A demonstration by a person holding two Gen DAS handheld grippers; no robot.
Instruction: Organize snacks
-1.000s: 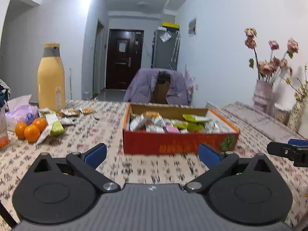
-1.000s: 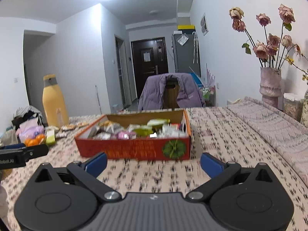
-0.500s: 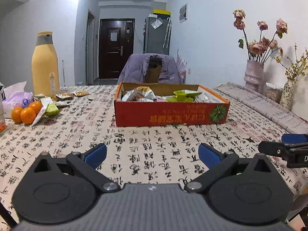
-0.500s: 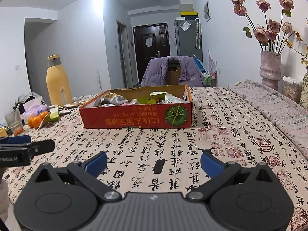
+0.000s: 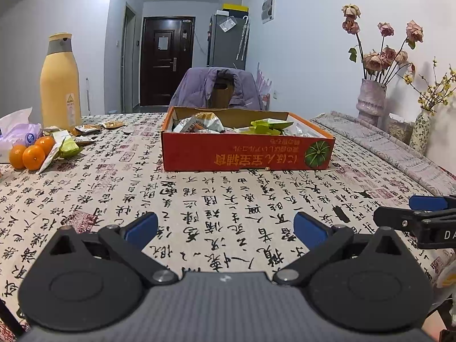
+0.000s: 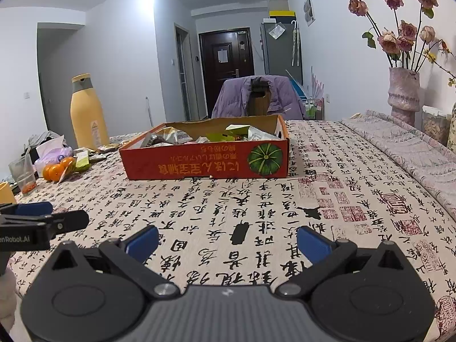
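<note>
A red cardboard box (image 5: 245, 155) full of snack packets (image 5: 203, 124) stands mid-table; it also shows in the right wrist view (image 6: 205, 162). Loose snack packets (image 5: 85, 129) lie at the far left by the yellow bottle (image 5: 59, 81). My left gripper (image 5: 225, 228) is open and empty, low over the tablecloth, well short of the box. My right gripper (image 6: 226, 240) is open and empty, beside it to the right. Each gripper's fingers show at the edge of the other's view.
Oranges (image 5: 31, 154) and a tissue pack (image 5: 17, 134) sit at the left. A plastic cup (image 6: 22, 175) stands at the left edge. Vases with flowers (image 5: 370, 99) stand at the right, by a folded cloth (image 5: 384, 145). A chair with a purple jacket (image 5: 216, 88) is behind the table.
Both grippers have pulled back from the box and dropped lower toward the near table edge; the box now looks farther away. Both stay open and empty.
</note>
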